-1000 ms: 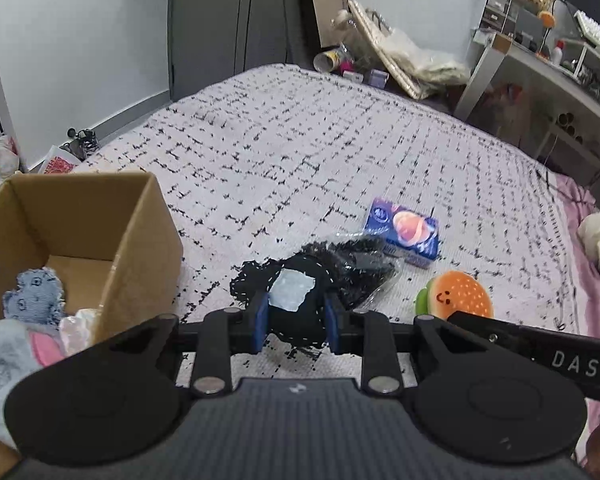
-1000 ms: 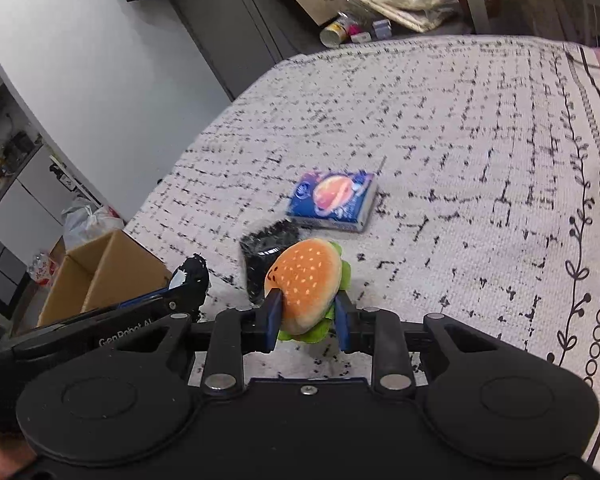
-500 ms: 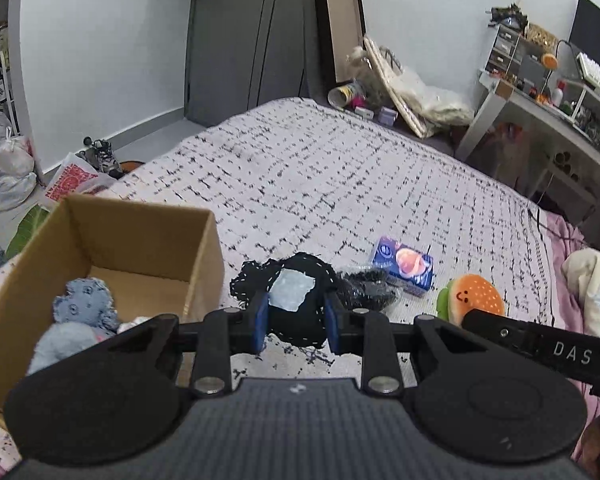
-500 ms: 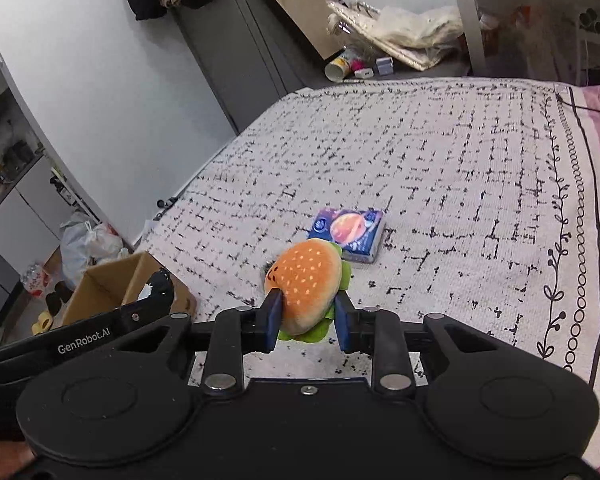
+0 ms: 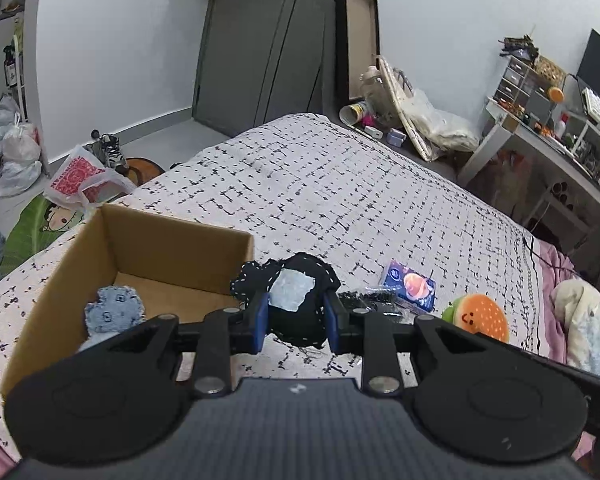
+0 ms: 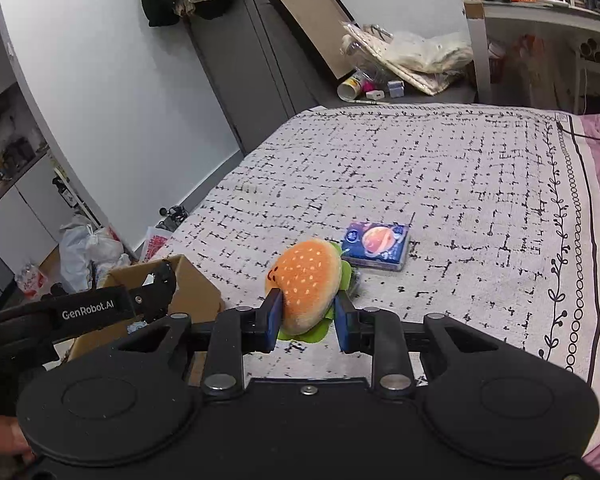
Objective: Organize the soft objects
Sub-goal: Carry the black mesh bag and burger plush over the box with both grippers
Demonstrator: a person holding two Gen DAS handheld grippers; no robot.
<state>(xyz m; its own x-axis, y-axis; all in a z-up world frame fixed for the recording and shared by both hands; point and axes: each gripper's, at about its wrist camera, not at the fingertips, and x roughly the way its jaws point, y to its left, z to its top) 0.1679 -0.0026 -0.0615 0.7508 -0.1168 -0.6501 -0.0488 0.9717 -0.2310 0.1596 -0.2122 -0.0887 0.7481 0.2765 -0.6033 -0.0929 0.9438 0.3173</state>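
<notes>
My left gripper (image 5: 295, 316) is shut on a black soft cloth item (image 5: 300, 300) with a pale patch, held above the bed just right of the open cardboard box (image 5: 172, 240). The box holds a blue denim soft toy (image 5: 114, 310). My right gripper (image 6: 307, 318) is shut on an orange burger plush (image 6: 306, 284), lifted above the bed; the plush also shows in the left wrist view (image 5: 478, 316). The box's corner (image 6: 196, 284) and the left gripper's side (image 6: 88, 312) show in the right wrist view.
A blue tissue pack (image 6: 378, 244) lies on the patterned bedspread (image 6: 440, 176); it also shows in the left wrist view (image 5: 410, 286), beside a black glittery bag (image 5: 366, 300). Plastic bags (image 5: 80, 178) lie on the floor left. A desk (image 5: 548, 148) stands right.
Both grippers have risen from the bed with their items held. The left one has shifted toward the box, which now shows more of its inside.
</notes>
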